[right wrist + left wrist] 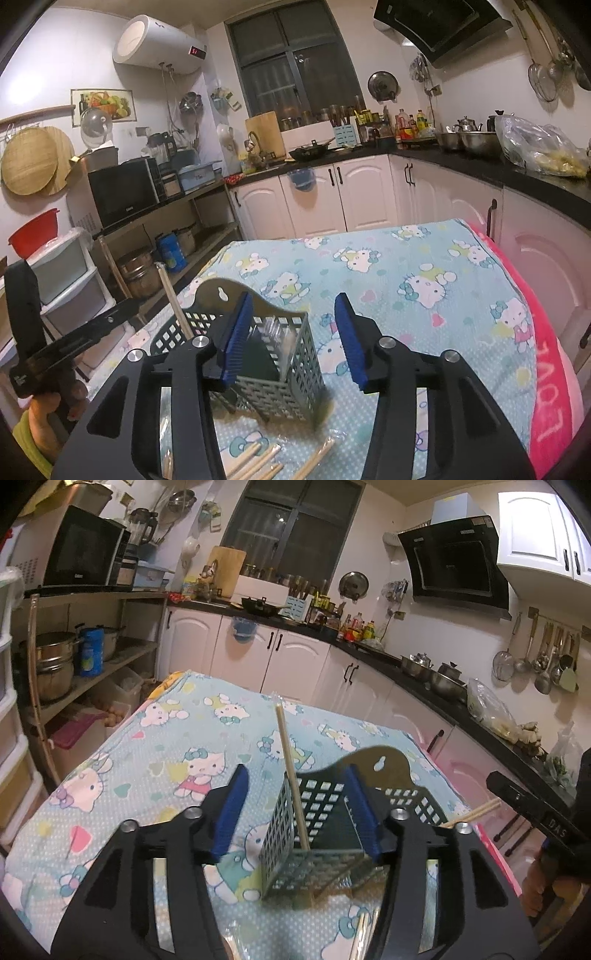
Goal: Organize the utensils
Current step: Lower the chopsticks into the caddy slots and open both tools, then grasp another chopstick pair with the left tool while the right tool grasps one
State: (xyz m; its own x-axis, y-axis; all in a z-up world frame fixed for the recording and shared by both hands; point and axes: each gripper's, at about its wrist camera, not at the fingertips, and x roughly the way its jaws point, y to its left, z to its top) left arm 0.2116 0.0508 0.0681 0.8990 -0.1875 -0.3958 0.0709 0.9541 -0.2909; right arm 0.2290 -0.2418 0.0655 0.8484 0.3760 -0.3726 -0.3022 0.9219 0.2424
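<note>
A grey-green perforated utensil basket (280, 830) with a dark back plate stands on the cartoon-cat cloth (166, 738). One wooden chopstick (291, 775) stands upright in it, between the blue pads of my left gripper (297, 812), which is open and does not touch the stick. In the right wrist view the basket (295, 387) sits low and left. My right gripper (293, 343) is open above it with nothing between its pads, and the upright chopstick (177, 306) leans at the basket's far side. Several loose chopsticks (258, 461) lie on the cloth in front of the basket.
A hand holds the other gripper at the right edge (535, 812) and at the left edge (74, 339). White cabinets and a dark counter with pots (436, 672) run behind and to the right. A shelf with a microwave (85, 546) stands on the left. The cloth has a pink edge (546, 369).
</note>
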